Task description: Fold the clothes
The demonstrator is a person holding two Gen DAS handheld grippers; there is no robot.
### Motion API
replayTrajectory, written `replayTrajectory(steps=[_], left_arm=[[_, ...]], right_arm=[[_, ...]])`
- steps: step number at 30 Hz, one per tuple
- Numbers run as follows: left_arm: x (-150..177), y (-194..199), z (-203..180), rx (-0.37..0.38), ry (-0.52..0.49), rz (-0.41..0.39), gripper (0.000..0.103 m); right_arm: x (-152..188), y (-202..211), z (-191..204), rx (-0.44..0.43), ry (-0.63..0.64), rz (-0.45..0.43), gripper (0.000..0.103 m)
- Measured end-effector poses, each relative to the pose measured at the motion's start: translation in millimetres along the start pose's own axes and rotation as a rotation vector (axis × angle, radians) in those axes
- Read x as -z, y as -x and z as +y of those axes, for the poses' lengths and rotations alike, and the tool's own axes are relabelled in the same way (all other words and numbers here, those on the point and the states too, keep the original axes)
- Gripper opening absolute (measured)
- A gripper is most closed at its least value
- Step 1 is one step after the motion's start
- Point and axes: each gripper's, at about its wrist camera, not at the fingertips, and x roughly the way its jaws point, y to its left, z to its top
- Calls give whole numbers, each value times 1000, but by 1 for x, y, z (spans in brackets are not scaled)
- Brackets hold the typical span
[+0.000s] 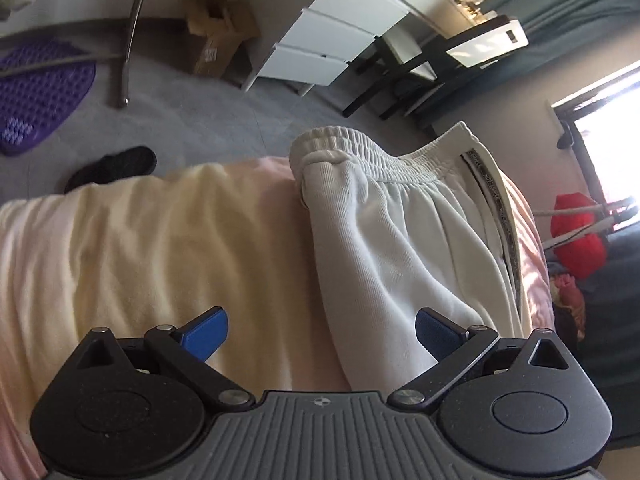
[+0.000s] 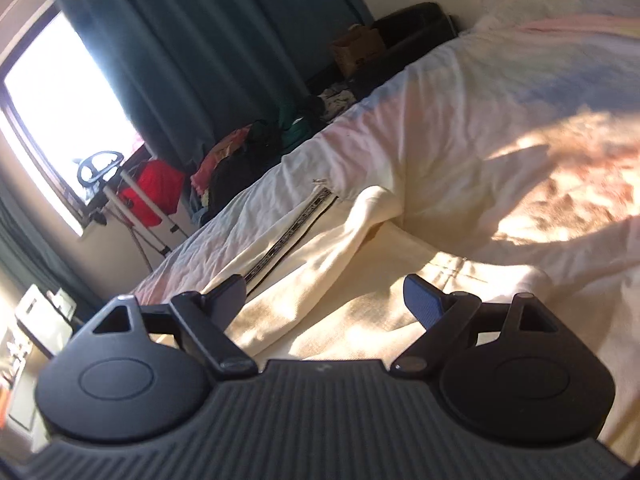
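Note:
White sweatpants (image 1: 400, 232) lie on the pale bed cover (image 1: 160, 240), elastic waistband (image 1: 360, 152) at the far end and a dark patterned side stripe (image 1: 500, 216) along the right edge. My left gripper (image 1: 322, 334) is open just above the cloth, one blue finger (image 1: 204, 334) over the bed cover and the other at the pants' lower part. In the right wrist view the same pants (image 2: 340, 280) spread in sunlight with the side stripe (image 2: 292, 232) running away to the upper right. My right gripper (image 2: 324, 300) hovers open over the fabric, holding nothing.
The bed (image 2: 500, 112) stretches far right. On the floor are a purple mat (image 1: 36, 96), a dark shoe (image 1: 116, 168) and a cardboard box (image 1: 216, 32). White drawers (image 1: 328, 40) stand beyond. A clothes pile (image 2: 248, 152) and red bag (image 2: 156, 192) sit near the window.

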Motion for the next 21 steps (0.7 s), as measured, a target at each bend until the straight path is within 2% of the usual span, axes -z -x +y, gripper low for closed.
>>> replayTrajectory(steps=[3, 7, 9, 12, 17, 21], left_arm=[[-10, -15, -7, 35, 46, 51, 96], [-11, -13, -17, 162, 1, 16, 93], [-2, -15, -16, 193, -24, 15, 93], [0, -19, -15, 187, -33, 32, 93], [4, -26, -19, 167, -43, 46, 89], [5, -29, -28, 132, -104, 0, 81]], right_arm=[[0, 1, -28, 19, -136, 21, 87], [6, -1, -60, 63, -283, 50, 88], [9, -3, -72, 91, -347, 62, 88], [15, -9, -81, 149, -414, 79, 89], [29, -27, -98, 164, -558, 127, 87], [33, -39, -102, 179, -600, 128, 87]])
